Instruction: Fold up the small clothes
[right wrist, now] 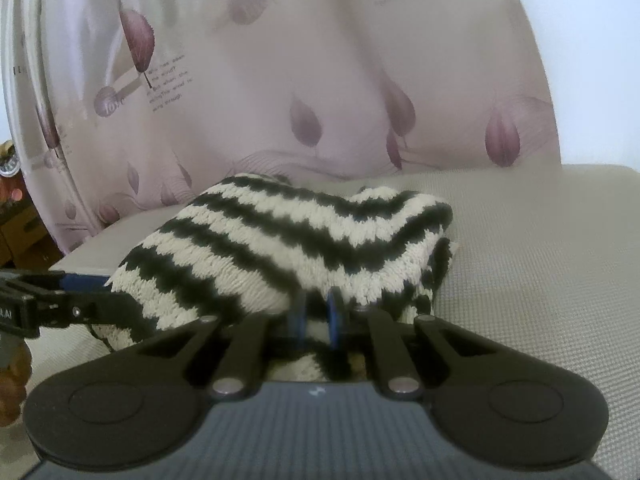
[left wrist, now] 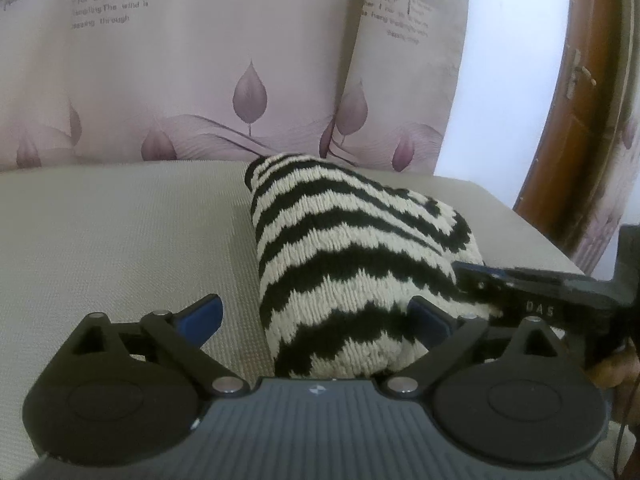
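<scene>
1. Knitted garment (left wrist: pixel 352 264), chunky cream yarn with black zigzag stripes, lies bundled on the woven grey cushion (left wrist: pixel 120 240).
2. Left gripper (left wrist: pixel 316 316) is spread wide around its near end; right gripper (right wrist: pixel 316 314) is nearly closed, pinching the knit.
3. Only the left view shows a wooden door (left wrist: pixel 576 100).

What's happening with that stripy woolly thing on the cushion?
A person is folding a small black-and-cream striped knitted garment on a beige woven cushion, using two hand-held grippers. The right gripper is pinched shut on a fold of the knit at its near edge. The left gripper stands wide open, its blue-tipped fingers either side of the garment's end, not pressing it. Pale leaf-print curtains hang behind.
</scene>
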Demonstrator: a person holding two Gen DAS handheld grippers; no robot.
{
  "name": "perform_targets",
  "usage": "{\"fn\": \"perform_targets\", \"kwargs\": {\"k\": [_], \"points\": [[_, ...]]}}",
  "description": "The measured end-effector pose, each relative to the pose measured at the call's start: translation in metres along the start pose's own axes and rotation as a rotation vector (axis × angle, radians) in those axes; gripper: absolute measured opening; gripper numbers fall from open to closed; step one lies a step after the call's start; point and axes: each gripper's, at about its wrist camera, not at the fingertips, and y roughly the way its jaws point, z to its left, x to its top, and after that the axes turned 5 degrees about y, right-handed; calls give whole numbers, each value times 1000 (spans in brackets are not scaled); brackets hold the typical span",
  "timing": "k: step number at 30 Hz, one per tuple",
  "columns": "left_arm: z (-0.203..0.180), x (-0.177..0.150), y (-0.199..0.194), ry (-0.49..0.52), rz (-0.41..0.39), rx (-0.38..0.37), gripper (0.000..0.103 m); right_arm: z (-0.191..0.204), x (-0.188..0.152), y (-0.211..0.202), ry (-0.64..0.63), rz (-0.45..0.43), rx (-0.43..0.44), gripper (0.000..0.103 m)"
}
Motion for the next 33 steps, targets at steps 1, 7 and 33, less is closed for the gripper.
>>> {"fn": "perform_targets", "kwargs": {"k": [1,7,33], "points": [[1,2,-1,-1,-5,0,99,1,0,-1,-2,-6,-5,10],[22,22,5,-51,-22,-20,103,-2,0,-4,20,-16,9,11],[85,28,118,-368,170,-431,70,-71,18,41,466,198,211,48]]}}
